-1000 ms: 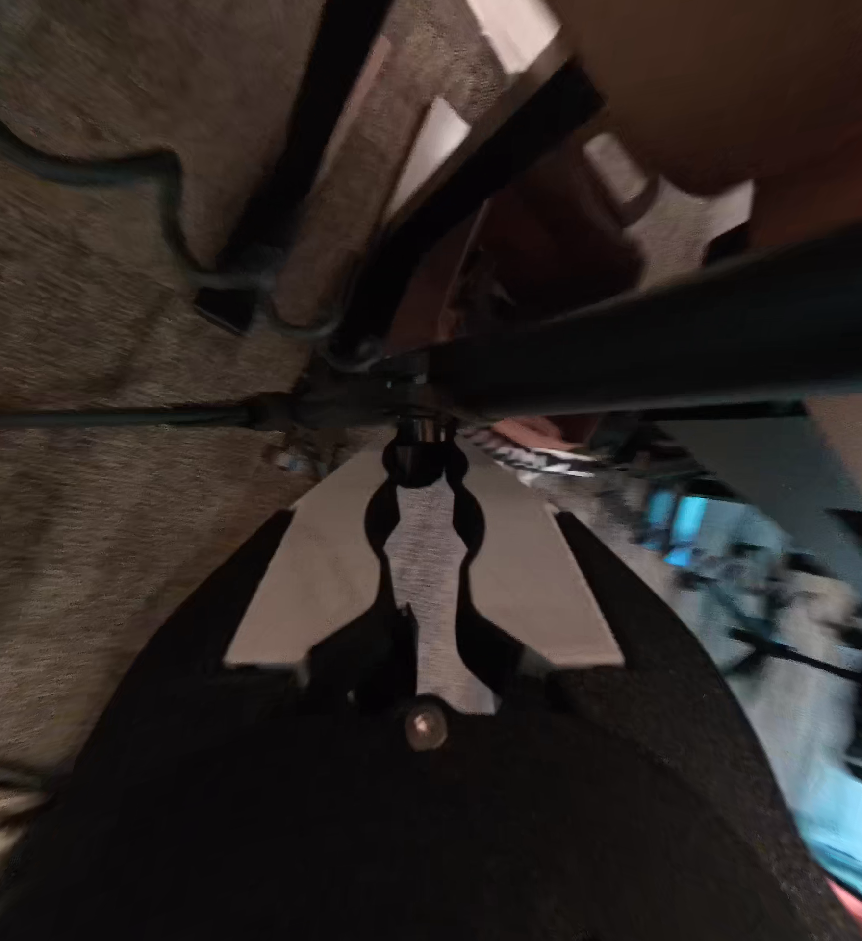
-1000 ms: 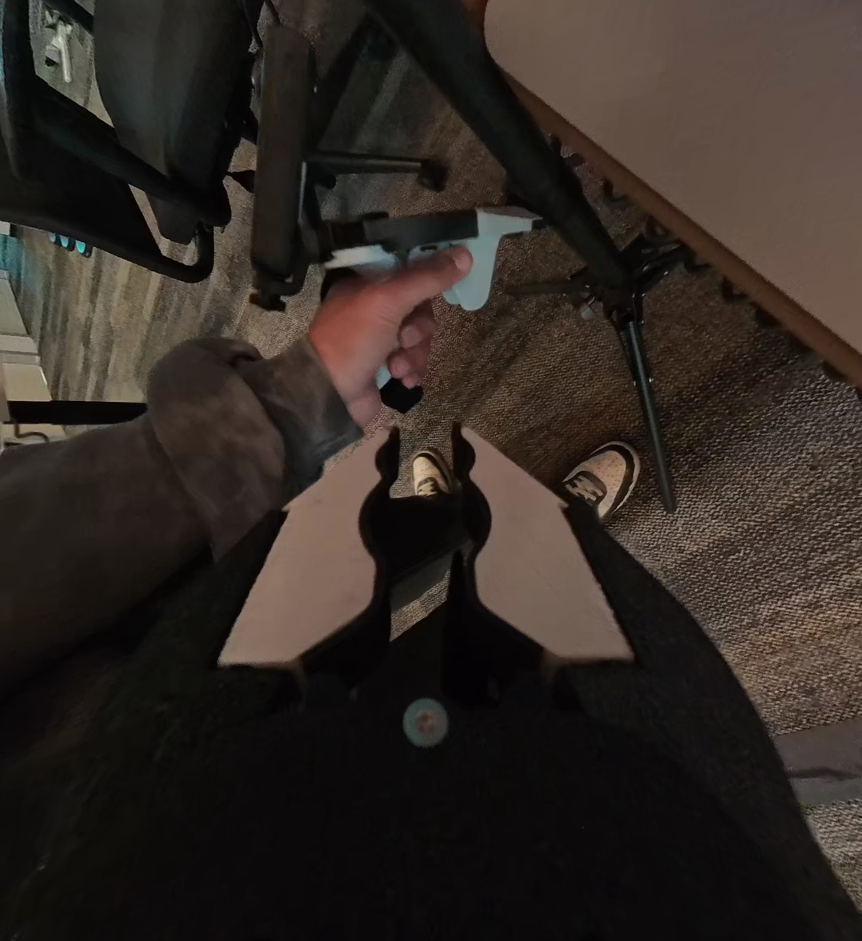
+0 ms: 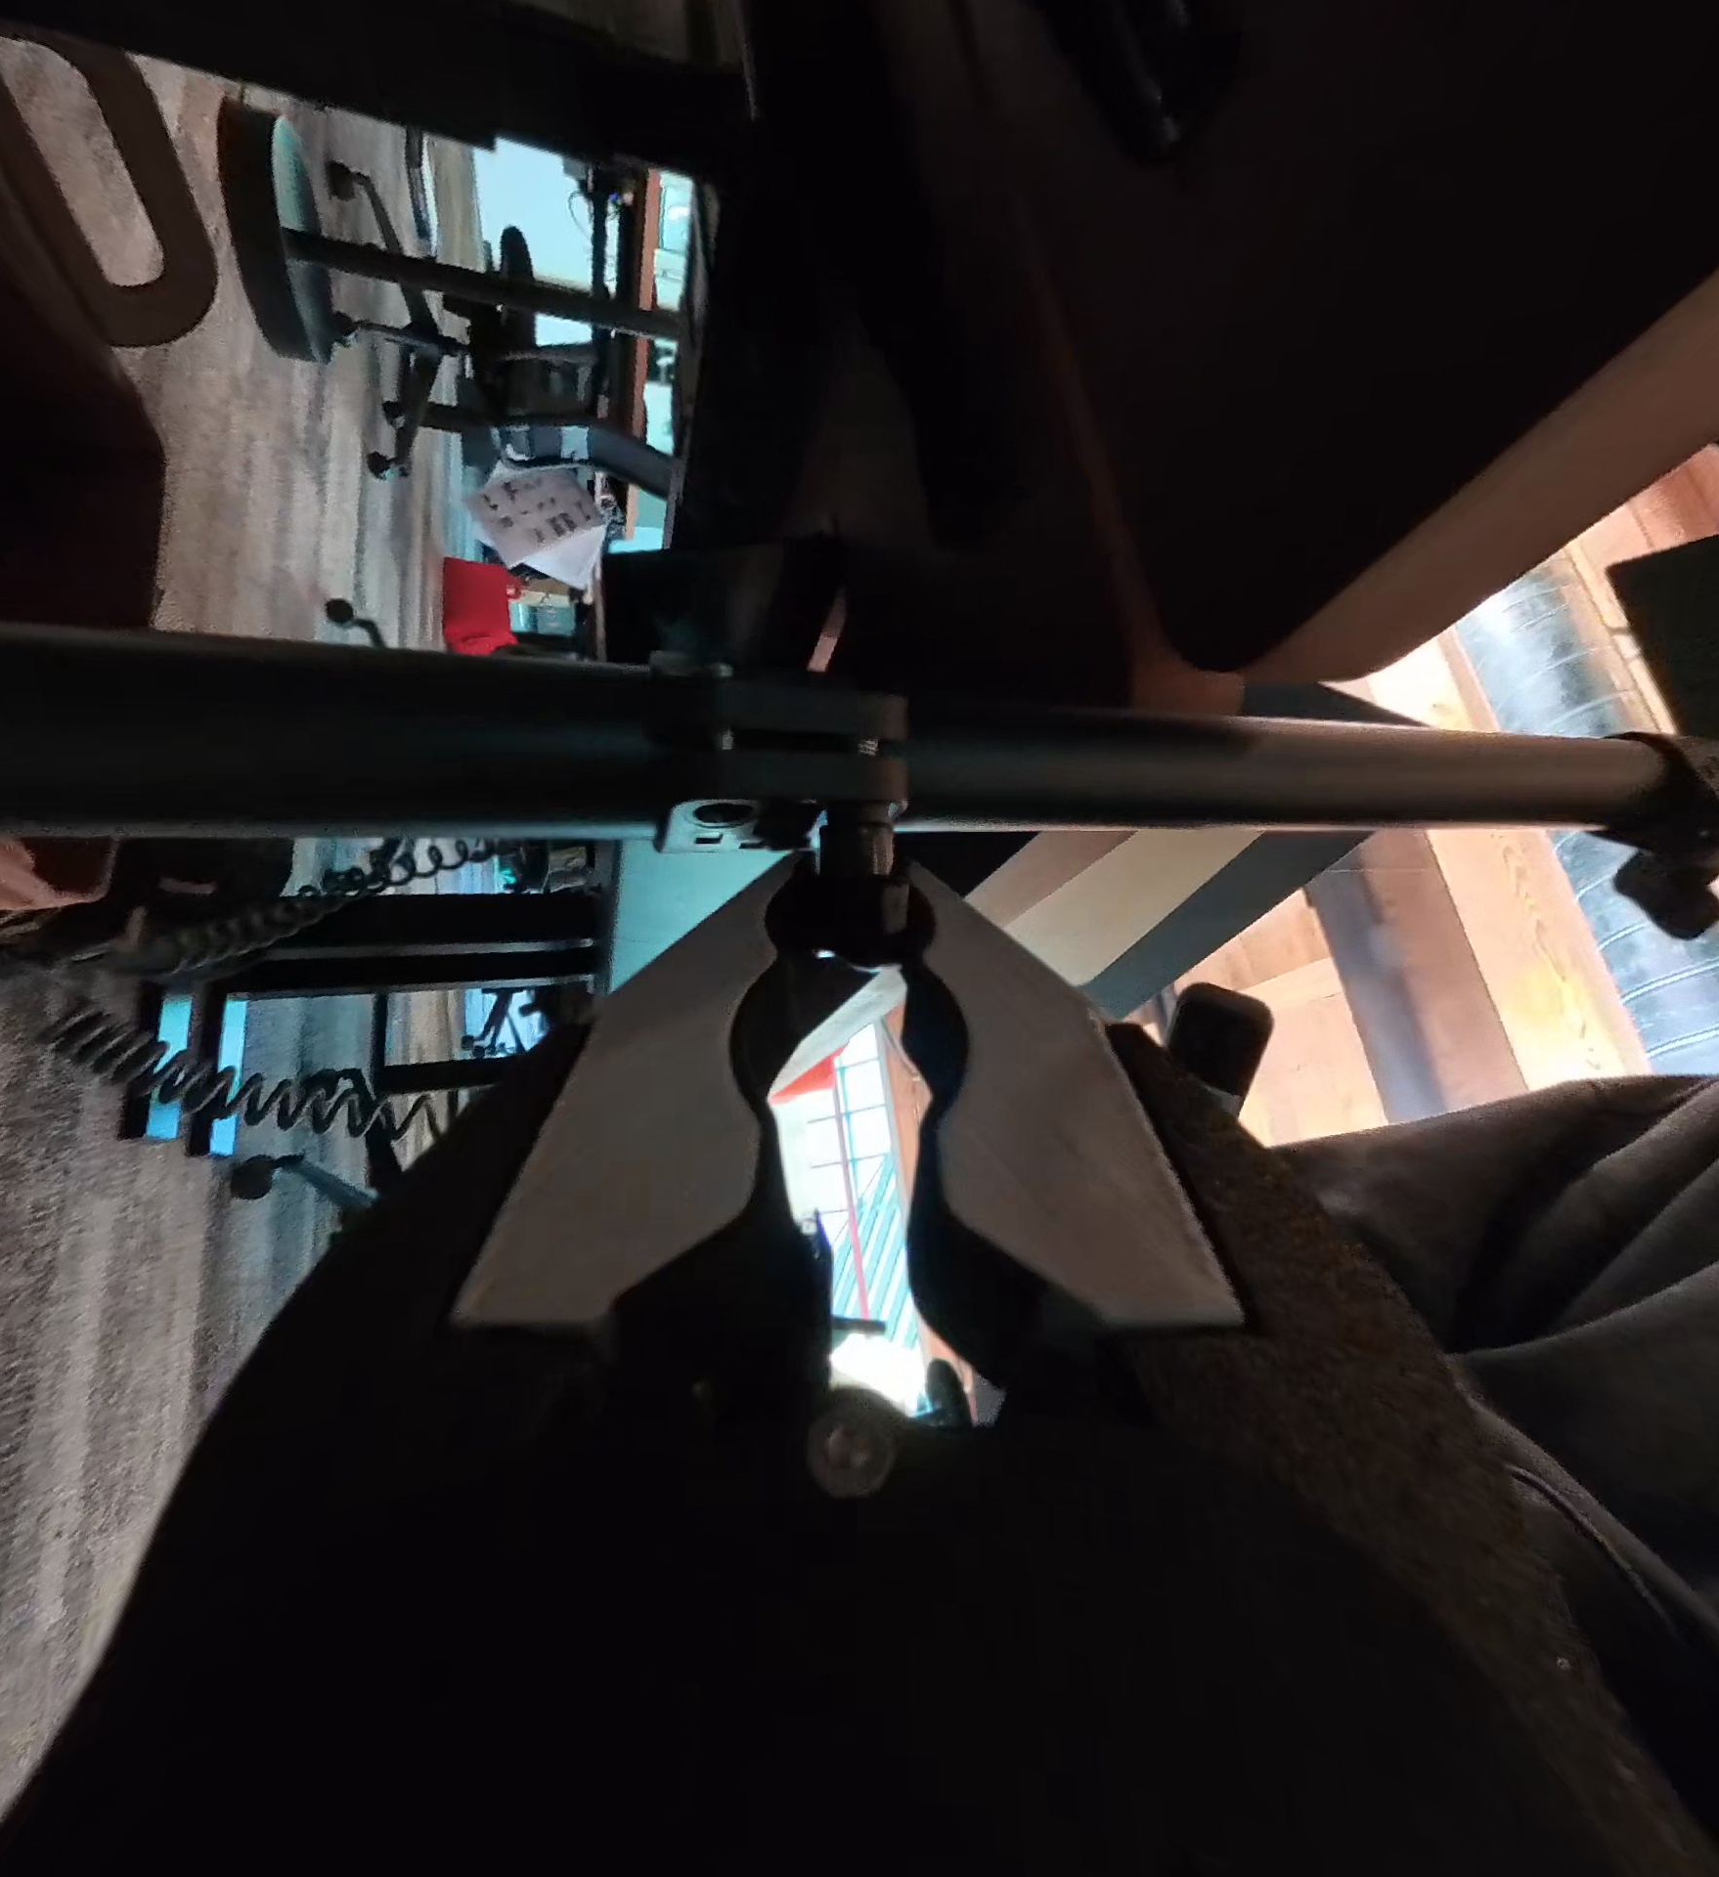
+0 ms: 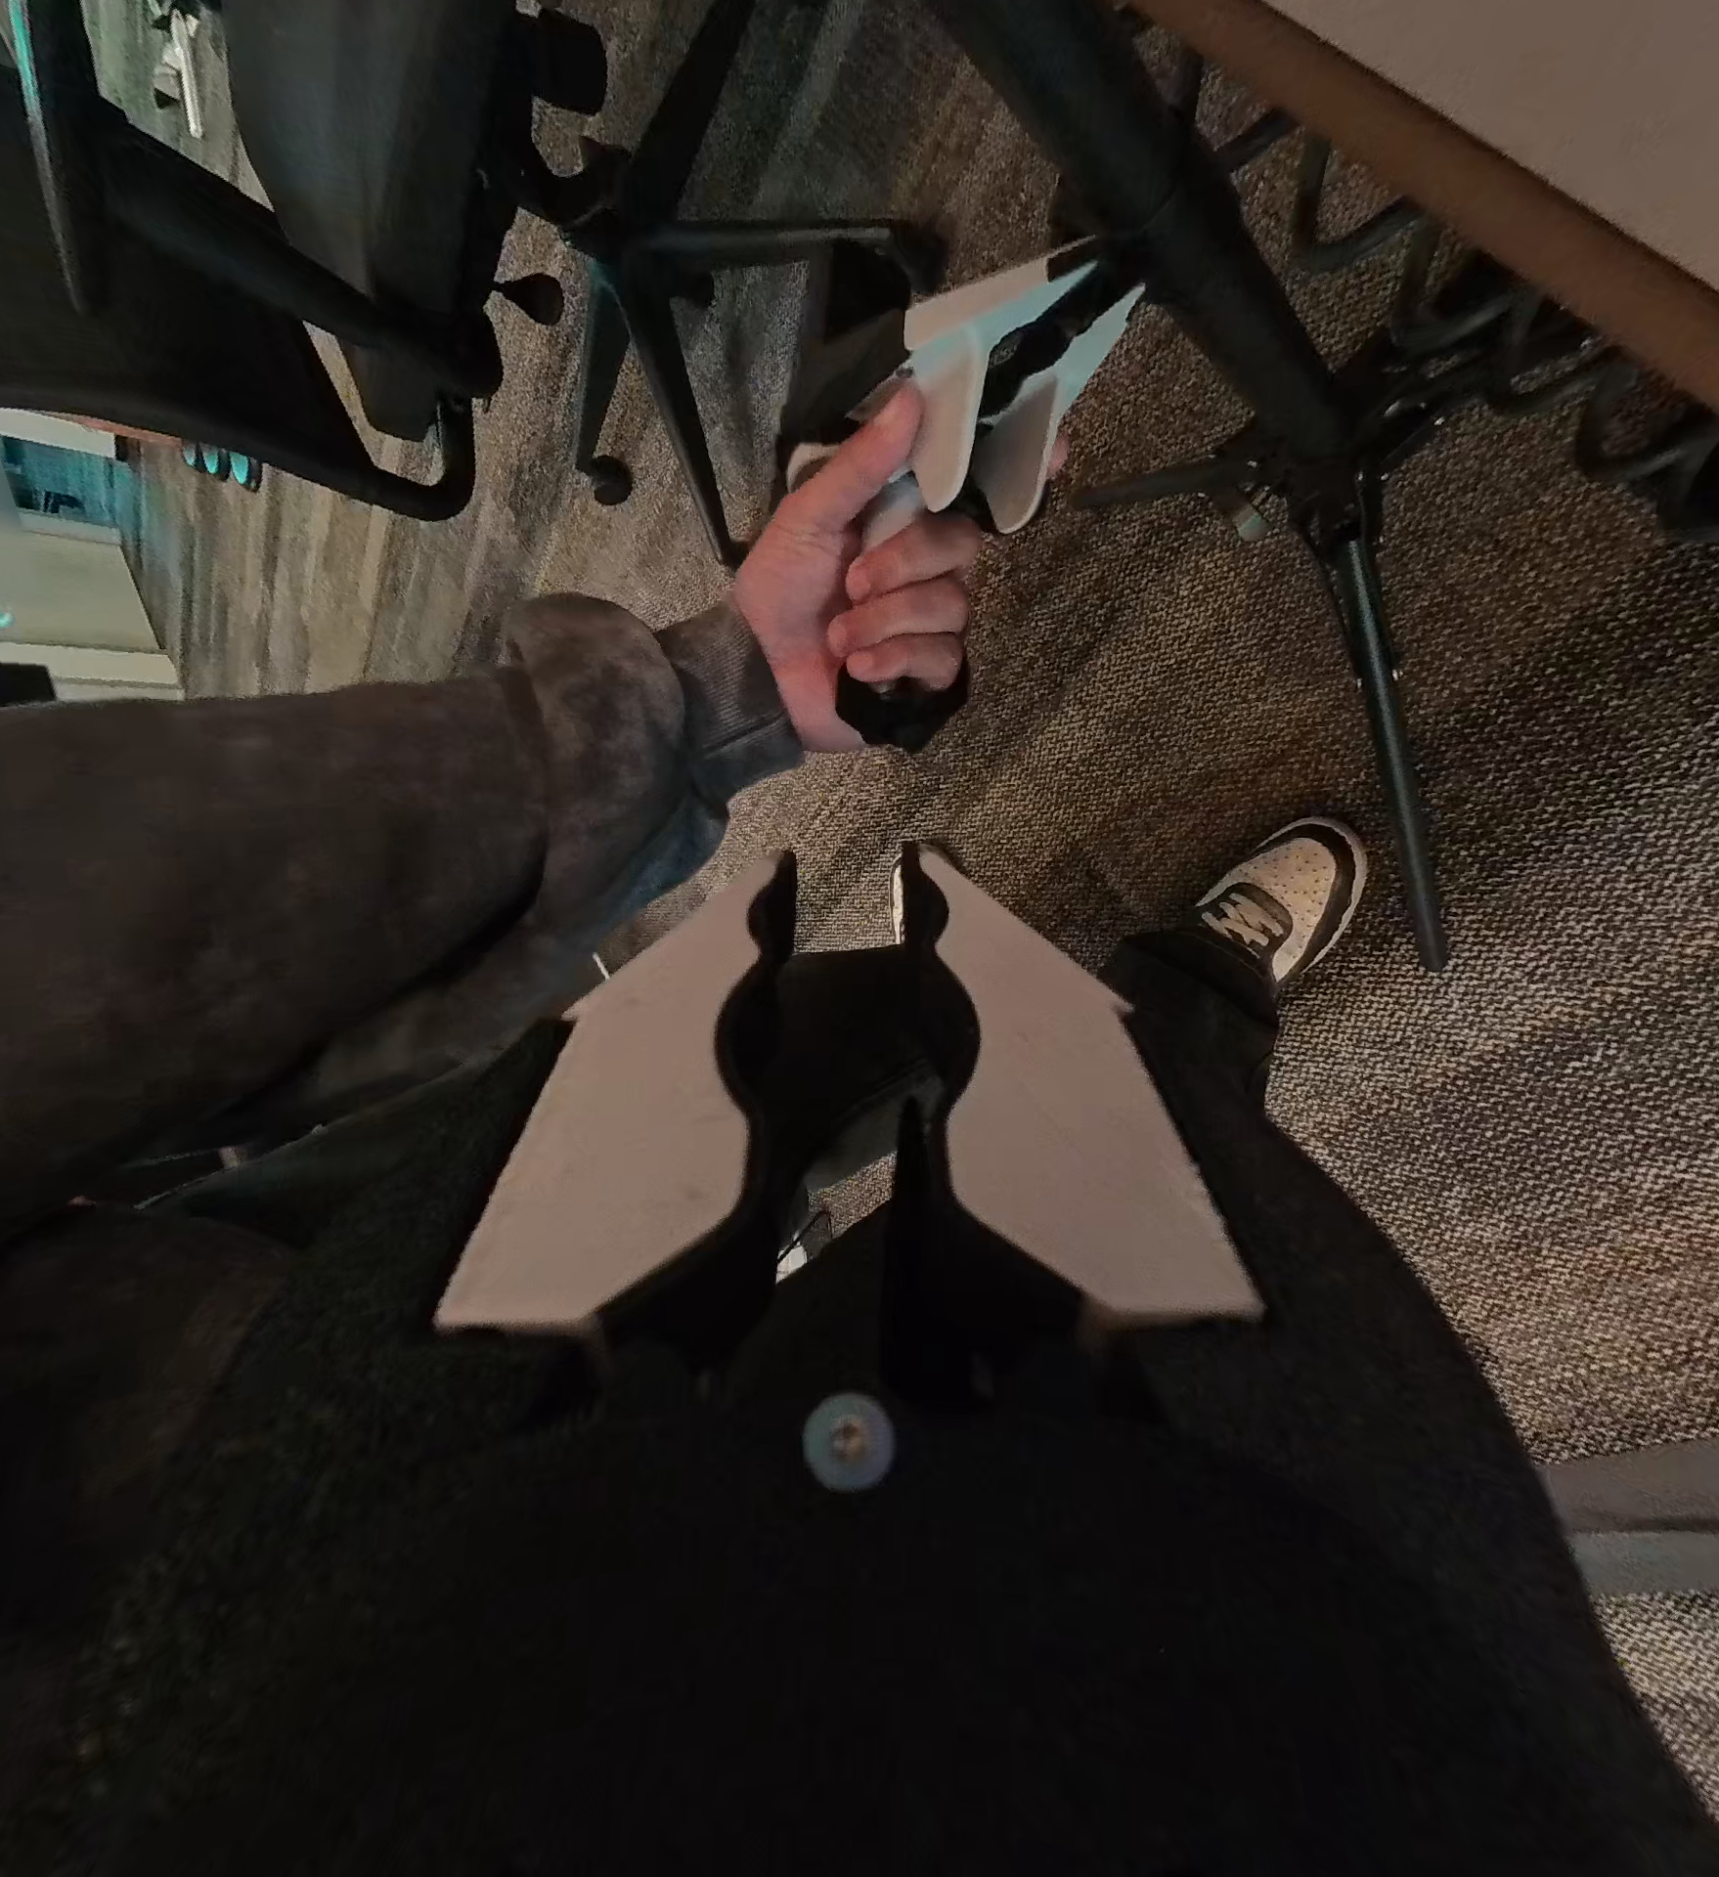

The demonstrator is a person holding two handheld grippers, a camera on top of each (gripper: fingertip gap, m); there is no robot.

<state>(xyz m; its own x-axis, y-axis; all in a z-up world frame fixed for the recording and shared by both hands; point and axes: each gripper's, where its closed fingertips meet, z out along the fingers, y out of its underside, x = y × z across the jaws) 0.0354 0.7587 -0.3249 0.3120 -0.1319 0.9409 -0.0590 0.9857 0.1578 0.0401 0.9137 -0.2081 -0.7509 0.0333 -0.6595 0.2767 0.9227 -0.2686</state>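
A grey carpet [image 4: 1445, 1168] covers the floor, and the pale underside of a table [image 4: 1597, 122] fills the upper right corner in the right wrist view. A black office chair [image 4: 226, 254] stands at the upper left. A black stand pole [image 3: 1241, 762] runs across the left wrist view, with its legs spread on the carpet beneath the table. The left tool [image 3: 847, 914] is pinched onto a small black knob [image 3: 850, 919] on the pole's clamp, and a hand [image 4: 835, 599] grips the tool's handle. The right tool [image 4: 850, 863] hangs apart above a sneaker [image 4: 1282, 894], its tips slightly spread and holding nothing.
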